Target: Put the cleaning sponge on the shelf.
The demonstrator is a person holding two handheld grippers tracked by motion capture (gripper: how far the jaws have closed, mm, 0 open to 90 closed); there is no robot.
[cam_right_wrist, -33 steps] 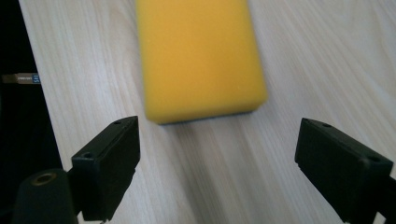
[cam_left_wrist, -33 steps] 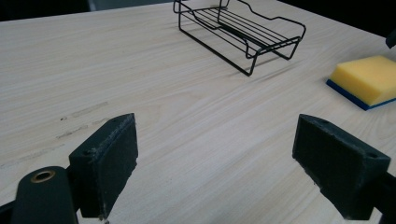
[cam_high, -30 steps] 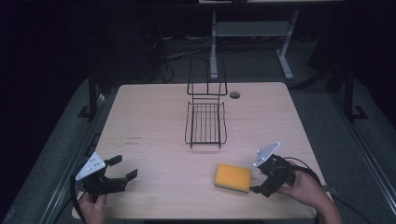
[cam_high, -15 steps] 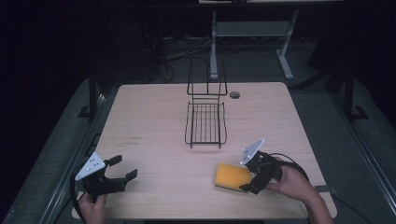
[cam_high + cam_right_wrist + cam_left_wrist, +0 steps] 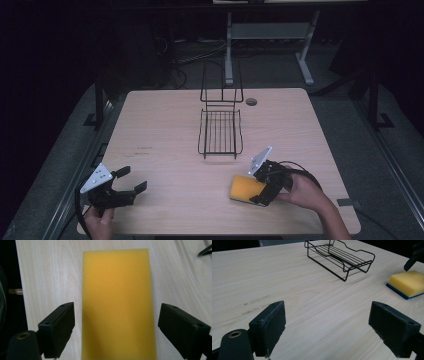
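A yellow sponge point(image 5: 243, 188) with a blue underside lies flat on the wooden table point(image 5: 165, 135), near its front right. My right gripper point(image 5: 257, 185) is open and straddles the sponge's near end. In the right gripper view the sponge point(image 5: 117, 302) runs lengthwise between the two black pads point(image 5: 58, 326), with a gap on each side. My left gripper point(image 5: 131, 180) is open at the front left corner, low over bare wood. In the left gripper view the sponge point(image 5: 408, 283) lies far off to the right, and nothing is between the left gripper point(image 5: 327, 330) pads.
A black wire rack point(image 5: 220, 131) with an upright wire back stands at the table's middle, toward the far side; it is also in the left gripper view point(image 5: 340, 256). A small dark round hole point(image 5: 251, 101) sits near the far edge. The room around is dark.
My right gripper has moved left from beside the sponge and now stands over its near end with the jaws on either side. The left gripper has stayed put.
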